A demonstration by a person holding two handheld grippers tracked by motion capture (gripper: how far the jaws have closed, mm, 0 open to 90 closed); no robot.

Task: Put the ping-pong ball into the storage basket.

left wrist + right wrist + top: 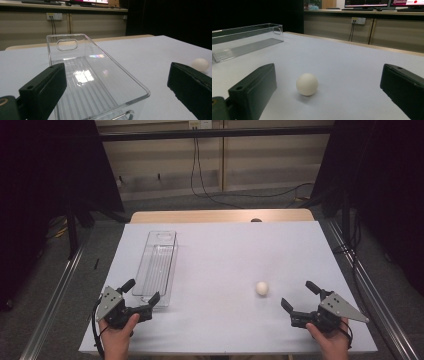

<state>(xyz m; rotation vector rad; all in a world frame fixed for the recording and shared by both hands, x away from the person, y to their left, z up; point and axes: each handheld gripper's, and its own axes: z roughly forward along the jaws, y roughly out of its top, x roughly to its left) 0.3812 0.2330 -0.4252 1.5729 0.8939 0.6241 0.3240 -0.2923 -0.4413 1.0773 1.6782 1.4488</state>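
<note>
Table [225,250] — white top, wooden strip showing along the far edge.

Clear plastic bin [158,267] — long, narrow, empty, ribbed floor, a handle slot in its far end wall. Lies lengthwise on the left half of the table, running away from the person. In the left gripper view the bin [92,80] sits directly ahead, its near end between the two jaws.

Left gripper [144,292] — held in the person's left hand [117,337] at the near left edge, jaws spread wide, astride the bin's near end. Whether they touch its walls I cannot tell.

Right gripper [298,295] — in the right hand [331,342] at the near right, jaws spread wide, holding nothing, pointed toward the ball.

White ball [262,288] — small, on the bare table, right of centre, well apart from the bin. In the right gripper view the ball [307,84] rests just ahead of the open jaws, nearer the left one, untouched.
</note>
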